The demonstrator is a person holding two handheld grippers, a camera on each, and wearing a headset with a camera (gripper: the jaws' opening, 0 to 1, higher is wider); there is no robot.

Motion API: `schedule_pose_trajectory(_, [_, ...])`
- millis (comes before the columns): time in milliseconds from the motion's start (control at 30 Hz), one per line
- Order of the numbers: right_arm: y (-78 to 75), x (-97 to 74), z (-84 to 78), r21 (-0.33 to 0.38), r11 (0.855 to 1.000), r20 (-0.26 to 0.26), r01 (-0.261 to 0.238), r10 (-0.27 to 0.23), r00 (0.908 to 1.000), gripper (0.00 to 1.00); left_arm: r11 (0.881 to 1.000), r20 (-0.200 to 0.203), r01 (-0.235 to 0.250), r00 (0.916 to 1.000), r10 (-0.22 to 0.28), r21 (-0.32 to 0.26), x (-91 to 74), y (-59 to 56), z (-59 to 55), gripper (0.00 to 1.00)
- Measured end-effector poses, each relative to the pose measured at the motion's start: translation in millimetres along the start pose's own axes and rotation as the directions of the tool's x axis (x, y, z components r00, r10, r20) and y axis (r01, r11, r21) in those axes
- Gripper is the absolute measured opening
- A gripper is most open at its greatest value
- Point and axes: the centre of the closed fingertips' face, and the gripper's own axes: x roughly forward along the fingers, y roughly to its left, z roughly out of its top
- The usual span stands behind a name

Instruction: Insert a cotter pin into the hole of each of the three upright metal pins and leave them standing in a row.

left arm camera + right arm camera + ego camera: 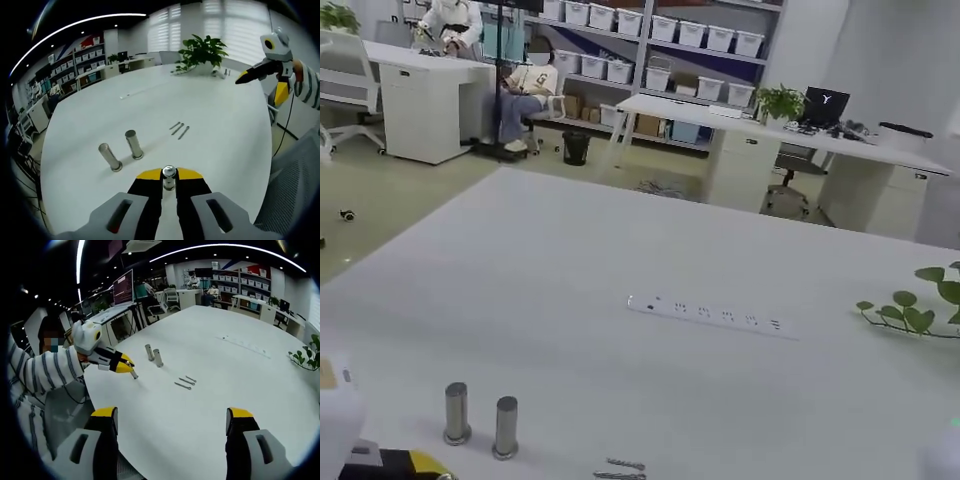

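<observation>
- Third metal pin (169, 173) is clamped between the jaw tips of the left gripper (125, 365), near the table's near edge. Cannot tell if its base touches the table.
- Two free metal pins (110, 156) (134, 144) stand upright on the white table (620, 250), just beside each other but not touching, a little beyond the held pin.
- In the head view this pair sits at the lower left, and the yellow and black of a gripper shows in the corner beside it.
- Three cotter pins (178, 129) lie flat and loose in a small cluster on the table, near the standing pair, none in a hole.
- Right gripper (172, 417) has its jaws wide apart with nothing between them. It is held above the table edge, well apart from the pins.
- A striped sleeve (45, 372) is behind the left gripper.
- White power strip (710, 315) lies flat further out on the table.
- Green plant (200, 49) stands at the far end of the table.
- Shelves with white bins (660, 40) and desks are in the background.
</observation>
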Motion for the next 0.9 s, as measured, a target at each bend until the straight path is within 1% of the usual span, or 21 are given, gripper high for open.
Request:
schedule_pose_trajectory(167, [0.6, 0.6, -1.9, 0.0, 1.0, 0.0, 0.0, 0.0, 1.0, 0.89, 1.0, -0.009, 0.021, 0.9997, -0.021, 0.01, 2.3, -11.0, -3.1, 0.05])
schedule_pose_trajectory(200, [-1.1, 0.6, -0.8, 0.012, 1.0, 0.009, 0.011, -0.011, 0.9999, 0.9, 1.0, -0.01, 0.025, 0.9996, -0.025, 0.009, 2.8, -12.1, -3.2, 0.05])
schedule_pose_trajectory(300, [-1.1, 0.2, -0.3, 0.012, 1.0, 0.01, 0.007, -0.007, 0.9999, 0.89, 0.999, -0.01, 0.036, 0.9993, -0.036, 0.003, 4.6, -15.6, -3.5, 0.05])
schedule_pose_trajectory(567, [4.1, 1.5, 3.7, -0.005, 1.0, 0.018, -0.016, 0.016, 0.9997, 0.91, 0.999, -0.013, 0.052, 0.9986, -0.052, -0.001, 11.0, -21.3, -5.4, 0.05])
schedule_pose_trajectory(767, [5.1, 2.2, 5.8, -0.008, 1.0, 0.025, -0.022, 0.022, 0.9994, 0.91, 0.997, -0.03, 0.07, 0.9972, -0.069, 0.038, 15.9, -27.4, -8.7, 0.05])
schedule_pose_trajectory(900, [5.1, 2.6, 4.9, -0.01, 1.0, 0.021, -0.024, 0.024, 0.9995, 0.91, 0.997, -0.038, 0.069, 0.997, -0.067, 0.045, 17.6, -26.6, -9.2, 0.05])
